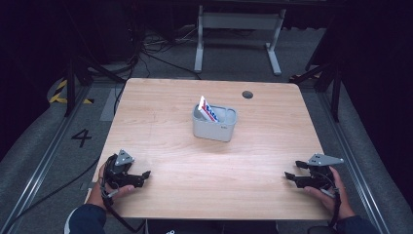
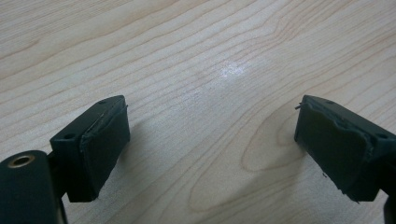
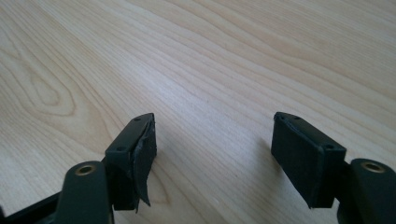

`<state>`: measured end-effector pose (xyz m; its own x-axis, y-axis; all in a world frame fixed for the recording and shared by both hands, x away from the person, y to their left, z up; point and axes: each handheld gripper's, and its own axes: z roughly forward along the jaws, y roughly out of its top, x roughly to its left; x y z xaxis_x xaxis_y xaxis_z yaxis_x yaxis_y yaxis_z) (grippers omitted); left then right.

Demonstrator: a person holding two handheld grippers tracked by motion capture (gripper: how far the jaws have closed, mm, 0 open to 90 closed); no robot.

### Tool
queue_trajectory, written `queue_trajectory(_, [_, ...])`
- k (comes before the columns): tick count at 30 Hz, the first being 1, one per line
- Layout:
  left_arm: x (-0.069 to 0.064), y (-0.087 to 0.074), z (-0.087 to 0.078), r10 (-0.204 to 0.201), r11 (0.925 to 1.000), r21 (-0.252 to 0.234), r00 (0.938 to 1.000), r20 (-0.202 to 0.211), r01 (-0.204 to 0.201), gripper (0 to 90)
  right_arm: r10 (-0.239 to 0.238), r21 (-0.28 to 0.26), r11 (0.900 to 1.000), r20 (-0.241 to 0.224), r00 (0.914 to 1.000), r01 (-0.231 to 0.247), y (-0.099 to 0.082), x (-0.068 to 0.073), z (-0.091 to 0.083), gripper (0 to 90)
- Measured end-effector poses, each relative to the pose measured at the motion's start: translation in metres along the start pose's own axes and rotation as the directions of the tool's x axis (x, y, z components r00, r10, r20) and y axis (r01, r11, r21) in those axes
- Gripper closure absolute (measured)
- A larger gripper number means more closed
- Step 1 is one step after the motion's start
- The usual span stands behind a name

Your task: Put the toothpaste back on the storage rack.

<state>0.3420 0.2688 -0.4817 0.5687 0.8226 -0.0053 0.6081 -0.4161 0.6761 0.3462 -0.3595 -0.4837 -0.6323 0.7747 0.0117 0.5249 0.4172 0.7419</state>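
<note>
Two black two-jaw grippers rest low at the near corners of the pale wooden table: the left gripper and the right gripper, each with jaws standing apart and bare wood between them. Both point inward, towards each other. Well apart from both, at the table's middle, stands a grey rectangular plastic bin. A white packet with red and blue print leans in it, its long axis tilted, top end towards the far left.
</note>
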Motion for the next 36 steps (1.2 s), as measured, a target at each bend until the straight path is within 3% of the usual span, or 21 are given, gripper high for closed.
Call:
queue_trajectory(3, [0.0001, 0.0000, 0.0000, 0.000, 1.0000, 0.001, 1.0000, 0.000, 0.000, 10.9, 0.021, -0.022, 0.9995, 0.003, 0.9998, -0.021, -0.0045, -0.0007, -0.0024, 31.5])
queue_trajectory(8, [0.0000, 0.0000, 0.0000, 0.000, 1.0000, 0.000, 1.0000, 0.000, 0.000, 10.9, 0.001, -0.015, 0.9999, 0.010, 0.9999, -0.001, -0.0062, 0.0015, -0.0035, 28.5])
queue_trajectory(18, [0.0000, 0.0000, 0.0000, 0.000, 1.0000, 0.000, 1.0000, 0.000, 0.000, 10.9, 0.020, -0.009, 0.9998, 0.030, 0.9994, -0.019, -0.0058, 0.0016, -0.0028, 23.3])
queue_trajectory(36, [-0.0006, 0.0014, 0.0022, -0.008, 1.0000, -0.003, 1.0000, -0.005, 0.008, 9.6, 0.024, -0.006, 0.9997, 0.032, 0.9992, -0.024, -0.0050, 0.0012, -0.0018, 22.3])
